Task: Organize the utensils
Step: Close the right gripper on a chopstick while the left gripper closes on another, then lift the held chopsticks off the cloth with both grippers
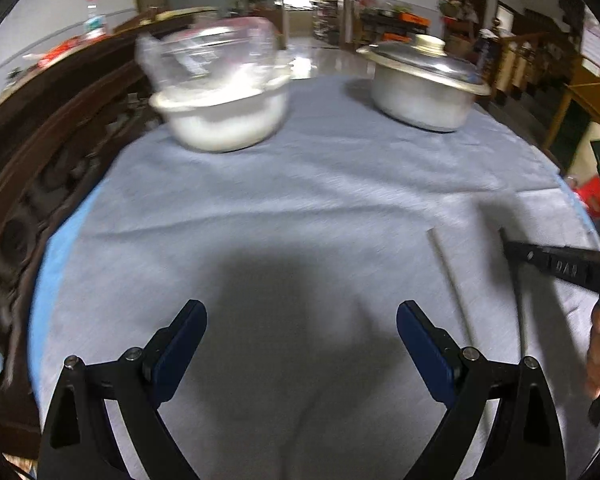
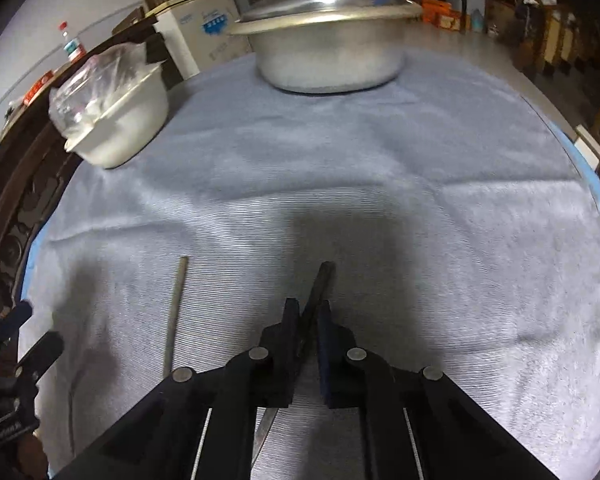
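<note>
Grey cloth (image 1: 300,184) on table, cluttered room.

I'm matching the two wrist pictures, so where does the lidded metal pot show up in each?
Left wrist view: the lidded metal pot stands upper right, at the far side of the grey cloth.
Right wrist view: the pot is top centre, straight ahead of the right gripper.
Shared landmark: the white bowl holding clear plastic, left of the pot in both views.

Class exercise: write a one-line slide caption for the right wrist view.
Right gripper shut on one chopstick; a second chopstick lies beside it on the grey cloth.
</note>
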The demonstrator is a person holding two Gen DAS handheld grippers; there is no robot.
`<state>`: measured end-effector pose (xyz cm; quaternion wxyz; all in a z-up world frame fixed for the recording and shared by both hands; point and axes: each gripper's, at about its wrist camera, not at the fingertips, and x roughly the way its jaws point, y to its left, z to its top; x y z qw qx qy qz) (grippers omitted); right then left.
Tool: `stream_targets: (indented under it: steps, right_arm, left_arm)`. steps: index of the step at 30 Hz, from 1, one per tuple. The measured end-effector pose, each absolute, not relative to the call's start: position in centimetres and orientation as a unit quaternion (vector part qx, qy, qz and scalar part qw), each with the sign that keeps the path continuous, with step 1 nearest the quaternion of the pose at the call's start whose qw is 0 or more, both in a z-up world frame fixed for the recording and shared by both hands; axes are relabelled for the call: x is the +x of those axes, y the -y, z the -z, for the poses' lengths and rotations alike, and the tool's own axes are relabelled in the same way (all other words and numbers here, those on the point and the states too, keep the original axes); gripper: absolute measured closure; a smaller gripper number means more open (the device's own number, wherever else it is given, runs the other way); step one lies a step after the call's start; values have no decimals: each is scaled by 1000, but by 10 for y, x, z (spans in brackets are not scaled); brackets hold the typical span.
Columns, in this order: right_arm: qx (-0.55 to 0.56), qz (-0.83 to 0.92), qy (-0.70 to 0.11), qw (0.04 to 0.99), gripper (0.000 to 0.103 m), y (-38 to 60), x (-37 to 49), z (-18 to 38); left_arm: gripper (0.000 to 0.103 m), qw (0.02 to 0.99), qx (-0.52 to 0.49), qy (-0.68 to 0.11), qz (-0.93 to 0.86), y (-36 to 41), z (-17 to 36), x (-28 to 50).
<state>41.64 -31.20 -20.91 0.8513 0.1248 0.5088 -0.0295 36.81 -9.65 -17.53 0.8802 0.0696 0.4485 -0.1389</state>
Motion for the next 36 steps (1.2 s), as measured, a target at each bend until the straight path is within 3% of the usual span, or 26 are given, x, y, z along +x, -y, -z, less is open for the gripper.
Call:
stream_targets:
  steps: [3, 8, 15, 18, 22, 28, 36]
  right_arm:
    - [130, 35, -506, 852, 94, 324, 411, 209]
    - [149, 26, -500, 853, 94, 339, 407, 211]
    - [151, 11, -499, 853, 92, 340, 407, 211]
    - [151, 13, -508, 848, 91, 340, 410, 210]
    - [138, 24, -512, 847, 91, 333, 417, 210]
    - [54, 27, -504, 861, 92, 305, 415, 210]
    - [41, 5, -528, 849, 94, 294, 397, 209]
  left_arm:
    - [16, 869, 71, -453, 186, 125, 176, 379]
    - [38, 836, 87, -493, 225, 171, 195, 399]
    - [44, 825, 95, -510, 223, 196, 211, 410]
    - [59, 833, 105, -500, 211, 201, 211, 412]
    - [92, 839, 113, -488, 215, 199, 211, 412]
    - [98, 833, 93, -498, 221, 171, 209, 408]
    - [98, 826, 78, -520, 204, 126, 208, 391]
